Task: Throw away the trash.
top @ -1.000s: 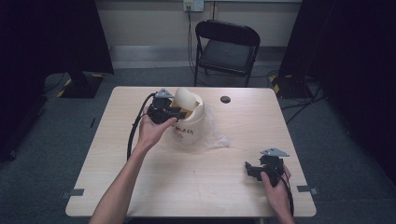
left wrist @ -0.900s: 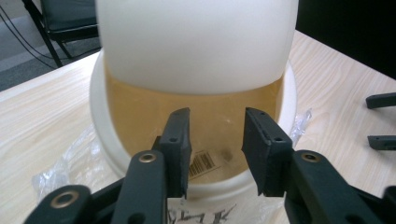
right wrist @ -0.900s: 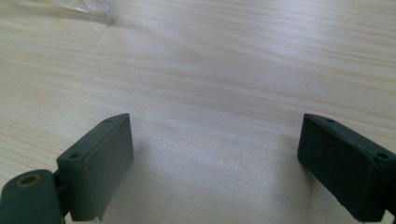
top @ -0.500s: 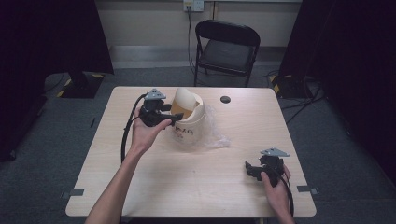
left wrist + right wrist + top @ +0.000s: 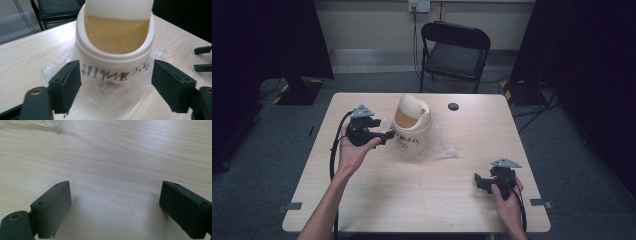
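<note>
White bin (image 5: 412, 135) – lettering unreadable | left hand-held gripper (image 5: 388, 135) jaws apart | right hand-held gripper (image 5: 477, 181) jaws apart

The left hand (image 5: 353, 150), palm up on an extended forearm, holds the left gripper (image 5: 388, 136) level with its jaws set wide apart and nothing between them, the grey plate uppermost and the black cable looping back beside the wrist. The right hand (image 5: 507, 199) rests low and close to the body, holding the right gripper (image 5: 478, 181), whose jaws point leftward and likewise stand wide apart and empty, with its grey plate on top.
</note>
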